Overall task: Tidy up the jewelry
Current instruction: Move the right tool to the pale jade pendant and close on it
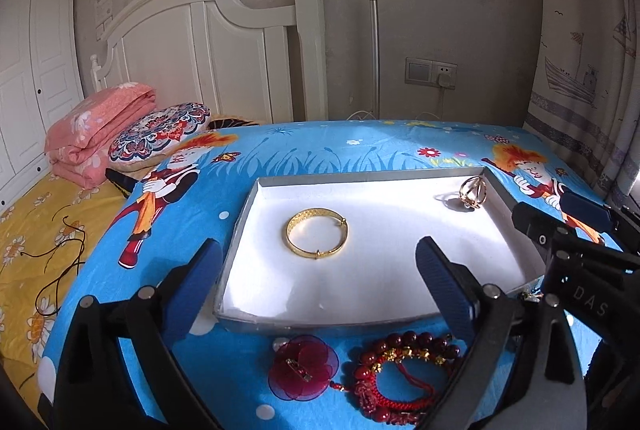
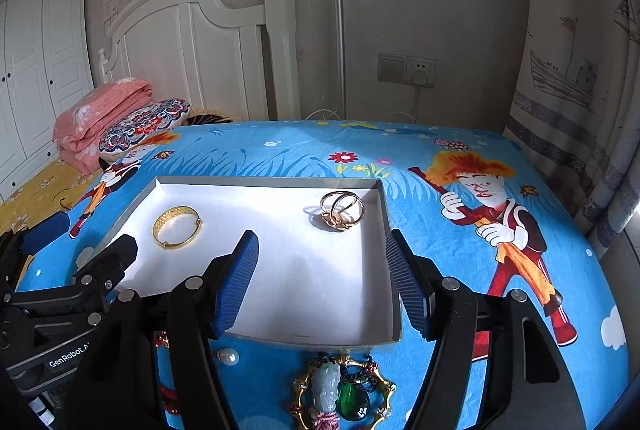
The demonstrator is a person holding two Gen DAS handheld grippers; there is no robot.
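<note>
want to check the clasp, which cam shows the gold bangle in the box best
The left wrist view: the gold bangle lies near the centre, large, unblocked, clasp visible at its front. The right wrist view shows it smaller and off to the left of the box, though still whole.

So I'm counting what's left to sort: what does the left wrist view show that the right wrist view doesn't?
Only the left wrist view shows the red flower brooch and the whole red bead bracelet, both on the blue cloth in front of the tray. Only the right wrist view shows the pearl and the gold-framed pendants. Both show the white tray holding the gold bangle and the gold rings, and both grippers, left and right, open and empty.
</note>
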